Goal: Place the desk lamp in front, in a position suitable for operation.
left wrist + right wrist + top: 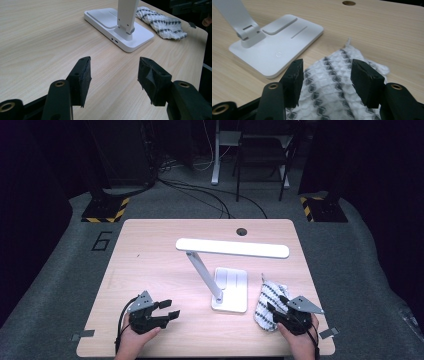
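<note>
You had your right gripper (326, 75) jaws wide over the cloth (332, 85), nothing pinched; left gripper (113, 72) wide, empty. Next likely: close on cloth, wipe lamp (230, 290).

Left table half (145, 260) lies open; lamp (227, 285) blocks the middle.

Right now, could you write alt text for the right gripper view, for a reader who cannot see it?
The right claw hangs open just above a white cloth with dark stripes lying on a wooden table. To the cloth's left stands the white base of a desk lamp.
</note>
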Demonstrator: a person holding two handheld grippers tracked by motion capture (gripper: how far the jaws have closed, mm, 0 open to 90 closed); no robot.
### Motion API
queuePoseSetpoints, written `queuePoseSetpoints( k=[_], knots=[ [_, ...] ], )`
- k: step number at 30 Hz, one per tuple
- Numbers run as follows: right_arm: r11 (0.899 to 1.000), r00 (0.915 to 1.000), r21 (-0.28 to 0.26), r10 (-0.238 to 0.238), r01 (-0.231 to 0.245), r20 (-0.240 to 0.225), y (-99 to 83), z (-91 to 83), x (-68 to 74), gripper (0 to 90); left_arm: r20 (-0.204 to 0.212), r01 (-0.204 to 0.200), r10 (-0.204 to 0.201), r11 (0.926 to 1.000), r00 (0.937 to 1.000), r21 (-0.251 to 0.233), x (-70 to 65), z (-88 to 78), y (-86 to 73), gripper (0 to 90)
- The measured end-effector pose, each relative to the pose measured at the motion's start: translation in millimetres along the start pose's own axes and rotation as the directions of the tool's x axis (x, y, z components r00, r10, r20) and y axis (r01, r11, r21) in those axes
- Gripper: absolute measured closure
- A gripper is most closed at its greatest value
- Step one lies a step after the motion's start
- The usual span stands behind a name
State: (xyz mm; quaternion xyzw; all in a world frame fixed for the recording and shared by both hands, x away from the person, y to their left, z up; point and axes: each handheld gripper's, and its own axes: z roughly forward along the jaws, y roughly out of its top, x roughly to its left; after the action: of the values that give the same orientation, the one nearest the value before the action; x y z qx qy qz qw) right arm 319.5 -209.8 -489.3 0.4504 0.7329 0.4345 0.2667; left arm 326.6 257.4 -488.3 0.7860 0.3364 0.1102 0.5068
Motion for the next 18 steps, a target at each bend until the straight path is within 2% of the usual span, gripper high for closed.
queuePoseSetpoints(
  k=[2,3,5,6,8,10,11,13,17,18],
  knots=[
    [1.000,0.9992,-0.008,-0.001,0.001,-0.040,1.4,2.7,4.9,42.1,-0.007,-0.004,0.004,1.0000,1.0000,-0.001,-1.3,0.4,-0.4,42.5],
    [1.000,0.9979,-0.009,-0.013,0.012,-0.064,2.6,5.3,7.6,41.8,-0.008,-0.019,0.019,0.9998,0.9998,0.009,-0.8,0.0,-0.2,42.5],
    [1.000,0.9939,-0.009,-0.026,0.026,-0.107,5.9,10.9,14.9,41.4,-0.006,0.000,0.000,1.0000,1.0000,0.002,-2.6,1.7,-1.4,42.6],
    [1.000,0.9923,-0.013,-0.028,0.027,-0.121,8.2,13.6,18.9,41.1,-0.009,-0.004,0.004,1.0000,0.9999,0.003,-2.6,1.7,-1.5,42.6],
    [0.999,0.9864,-0.022,-0.029,0.026,-0.162,13.9,18.8,25.6,40.3,-0.006,-0.012,0.012,0.9999,0.9999,0.003,-2.9,1.3,-1.5,42.6],
    [1.000,0.9762,-0.019,-0.018,0.015,-0.216,24.1,25.8,36.3,39.7,-0.001,-0.016,0.016,0.9998,0.9999,0.011,-2.9,0.2,-1.2,42.7],
    [1.000,0.9762,-0.019,-0.018,0.015,-0.216,24.1,25.8,36.3,39.7,0.001,-0.013,0.013,0.9999,0.9999,0.009,-3.0,0.0,-1.4,42.7],
    [0.999,0.9661,-0.011,-0.032,0.030,-0.256,31.3,35.3,47.7,39.4,-0.007,-0.011,0.011,0.9999,0.9999,0.002,-3.2,-0.2,-2.0,42.7],
    [0.998,0.9602,0.001,-0.052,0.055,-0.274,37.1,47.5,59.6,38.5,-0.015,-0.018,0.018,0.9998,0.9997,-0.004,-2.3,-1.7,-2.2,42.9],
    [0.998,0.9559,0.006,-0.064,0.068,-0.287,41.1,55.4,67.9,37.3,-0.014,-0.021,0.020,0.9998,0.9997,-0.001,-2.1,-2.3,-2.2,42.8]
  ],
)
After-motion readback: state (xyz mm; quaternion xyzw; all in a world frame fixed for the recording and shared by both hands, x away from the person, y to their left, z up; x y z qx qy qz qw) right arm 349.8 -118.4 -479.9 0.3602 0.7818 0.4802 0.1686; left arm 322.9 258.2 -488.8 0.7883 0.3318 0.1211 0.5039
